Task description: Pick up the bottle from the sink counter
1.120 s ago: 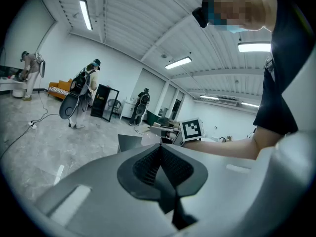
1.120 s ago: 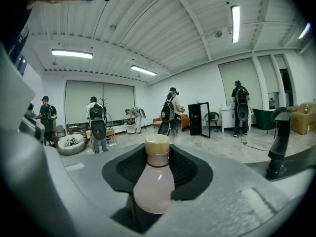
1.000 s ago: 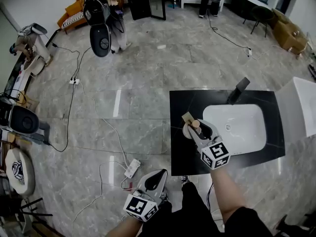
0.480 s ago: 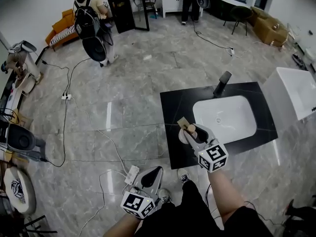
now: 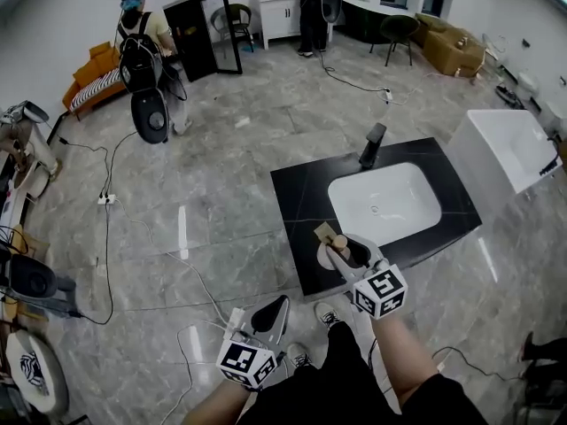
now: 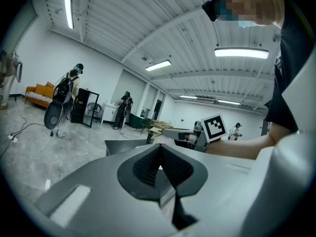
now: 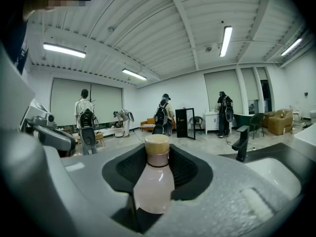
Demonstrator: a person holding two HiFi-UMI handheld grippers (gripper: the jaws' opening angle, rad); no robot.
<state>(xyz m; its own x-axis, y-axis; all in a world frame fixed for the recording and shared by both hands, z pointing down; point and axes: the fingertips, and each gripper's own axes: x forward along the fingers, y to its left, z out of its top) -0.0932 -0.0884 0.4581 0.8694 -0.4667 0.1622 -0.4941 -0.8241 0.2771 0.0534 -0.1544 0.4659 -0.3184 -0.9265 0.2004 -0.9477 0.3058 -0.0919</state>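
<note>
Under the right hand-held gripper, most of the bottle is hidden.

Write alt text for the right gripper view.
The right gripper holds a pale pink bottle with a tan cap upright between its dark-padded fingers. To the right are a black faucet and a white sink; people stand in the bright room beyond.

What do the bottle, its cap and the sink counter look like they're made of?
Bottle: pale pink, translucent with a soft highlight, probably plastic or frosted glass.
Cap: tan and matte, wood-like or cork-like.
Sink counter: black, glossy, faint pale veins, likely polished stone or an imitation.
</note>
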